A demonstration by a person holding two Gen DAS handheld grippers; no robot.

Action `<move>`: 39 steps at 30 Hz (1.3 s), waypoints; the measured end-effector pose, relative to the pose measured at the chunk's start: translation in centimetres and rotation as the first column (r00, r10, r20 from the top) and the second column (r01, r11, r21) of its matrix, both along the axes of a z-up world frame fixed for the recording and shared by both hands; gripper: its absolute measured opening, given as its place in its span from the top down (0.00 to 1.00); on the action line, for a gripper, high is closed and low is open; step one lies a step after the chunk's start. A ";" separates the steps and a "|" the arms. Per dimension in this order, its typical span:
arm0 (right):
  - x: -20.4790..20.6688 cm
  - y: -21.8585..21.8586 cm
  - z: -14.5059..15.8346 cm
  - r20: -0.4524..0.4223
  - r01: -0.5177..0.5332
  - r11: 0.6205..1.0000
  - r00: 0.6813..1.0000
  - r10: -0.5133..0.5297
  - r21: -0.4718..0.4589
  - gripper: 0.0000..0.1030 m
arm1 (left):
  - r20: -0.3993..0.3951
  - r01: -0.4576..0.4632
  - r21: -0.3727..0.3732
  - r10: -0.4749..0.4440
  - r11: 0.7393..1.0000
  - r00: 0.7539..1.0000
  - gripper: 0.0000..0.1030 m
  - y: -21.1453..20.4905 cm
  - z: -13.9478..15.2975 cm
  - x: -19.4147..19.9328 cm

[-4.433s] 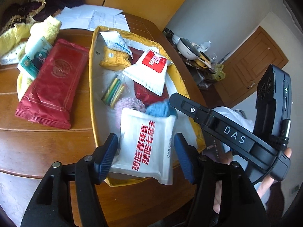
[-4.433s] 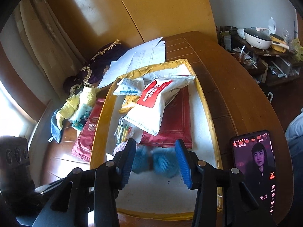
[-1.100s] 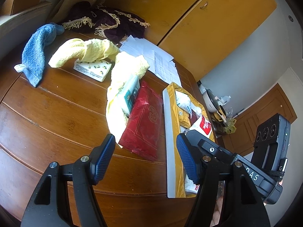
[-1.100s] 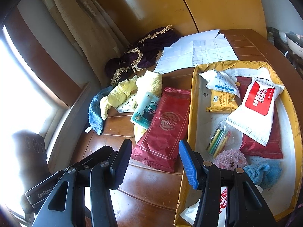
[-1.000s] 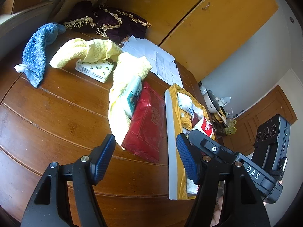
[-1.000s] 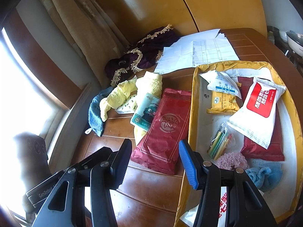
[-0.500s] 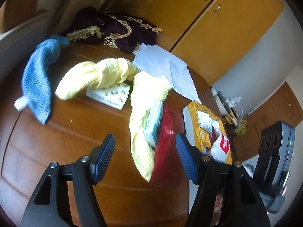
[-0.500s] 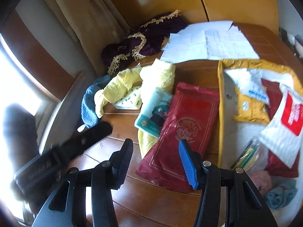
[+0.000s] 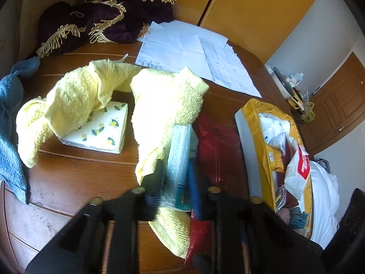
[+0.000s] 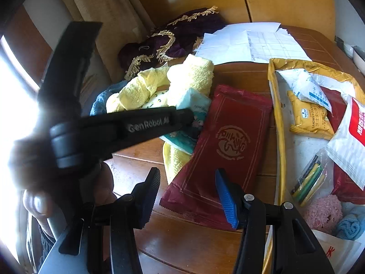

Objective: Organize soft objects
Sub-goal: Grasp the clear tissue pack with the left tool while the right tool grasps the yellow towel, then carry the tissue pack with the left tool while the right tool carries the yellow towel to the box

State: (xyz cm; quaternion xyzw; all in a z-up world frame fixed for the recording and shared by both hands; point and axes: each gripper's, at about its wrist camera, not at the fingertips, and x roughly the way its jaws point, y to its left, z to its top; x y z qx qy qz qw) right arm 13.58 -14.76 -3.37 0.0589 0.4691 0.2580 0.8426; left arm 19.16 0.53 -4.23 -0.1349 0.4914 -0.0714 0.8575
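Left gripper clenched on pale teal plastic tissue pack, lower centre of left wrist frame; pack lay on crumpled yellow terry towel. Right gripper released, jaws wide, above dark red foil packet at frame centre. Yellow-rimmed tray at right held snack bags, blue cloth, pink fluffy item. Blue towel at left edge.

round wooden table, yellow cabinet doors, white wall, brown door, bright window
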 end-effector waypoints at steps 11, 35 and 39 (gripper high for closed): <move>0.7 -0.3 0.9 -0.013 -0.001 0.997 1.000 0.002 0.082 0.48 | 0.064 -0.068 -0.202 0.083 0.977 0.994 0.93 5.7 1.5 -4.1; 11.7 7.9 -0.7 -0.053 0.216 0.971 0.974 -0.222 -0.100 0.58 | 0.083 -0.204 -0.340 0.245 0.918 0.966 0.93 12.4 -0.7 -9.9; 10.6 7.4 0.1 -0.047 0.212 0.975 0.976 -0.215 -0.061 0.64 | 0.076 -0.219 -0.333 0.257 0.917 0.963 0.93 12.3 -0.5 -10.1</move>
